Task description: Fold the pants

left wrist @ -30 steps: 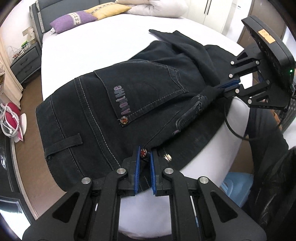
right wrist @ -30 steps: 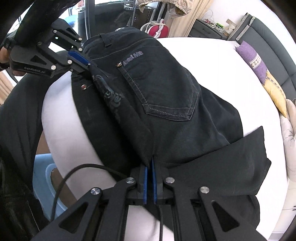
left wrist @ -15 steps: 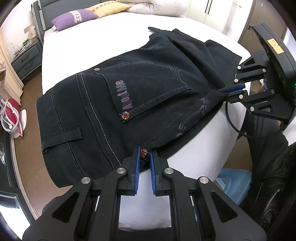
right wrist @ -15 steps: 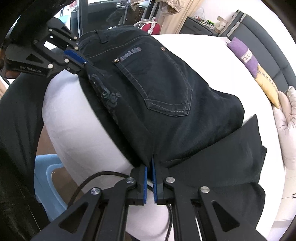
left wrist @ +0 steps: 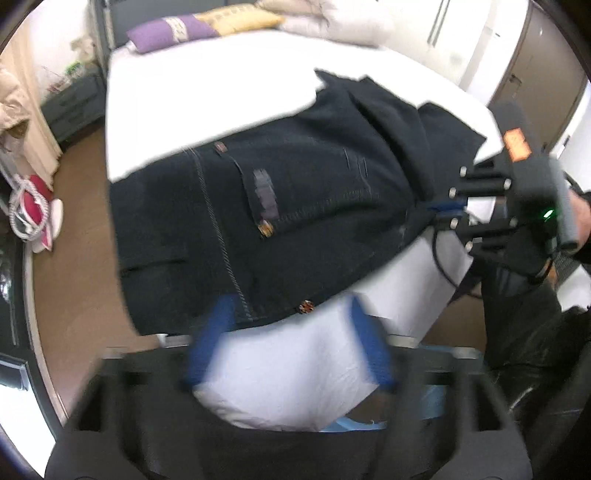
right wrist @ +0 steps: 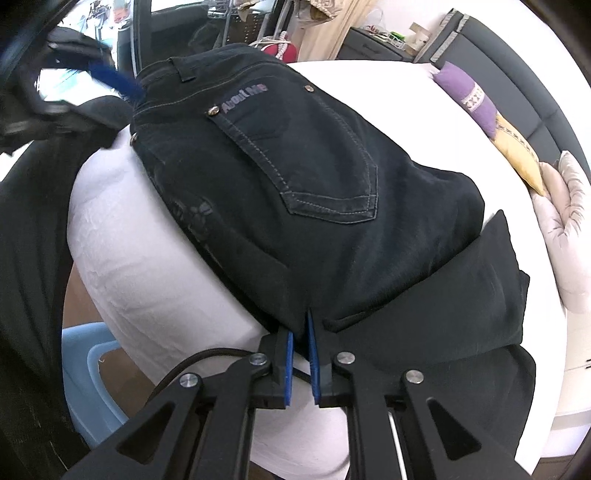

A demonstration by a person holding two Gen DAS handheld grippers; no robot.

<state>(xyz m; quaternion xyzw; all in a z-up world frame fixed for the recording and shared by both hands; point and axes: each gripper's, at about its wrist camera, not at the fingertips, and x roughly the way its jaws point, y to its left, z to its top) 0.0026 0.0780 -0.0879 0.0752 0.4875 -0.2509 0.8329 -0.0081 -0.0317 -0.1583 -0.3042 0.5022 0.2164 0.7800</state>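
Note:
Black jeans (left wrist: 295,206) lie folded on the round white bed (left wrist: 207,81), back pocket up, waistband hanging over the bed's edge. My left gripper (left wrist: 288,339) is open, its blue pads spread wide just below the waistband edge, holding nothing; the view is motion-blurred. My right gripper (right wrist: 300,350) is nearly shut, its pads pinching the jeans' (right wrist: 295,206) edge near the crotch fold. It also shows in the left wrist view (left wrist: 443,208), clamped on the fabric. The left gripper (right wrist: 110,85) appears blurred at the waistband in the right wrist view.
Purple and yellow pillows (left wrist: 177,27) and a pale duvet (right wrist: 565,221) lie at the bed's far side. A nightstand (left wrist: 74,99) stands by the bed. A light blue stool (right wrist: 92,373) sits on the brown floor below the bed's edge. A red bag (left wrist: 33,206) lies on the floor.
My left gripper has opened and let go of the waistband, pulling back slightly. The jeans have settled flatter on the bed. The right gripper still pinches the fabric.

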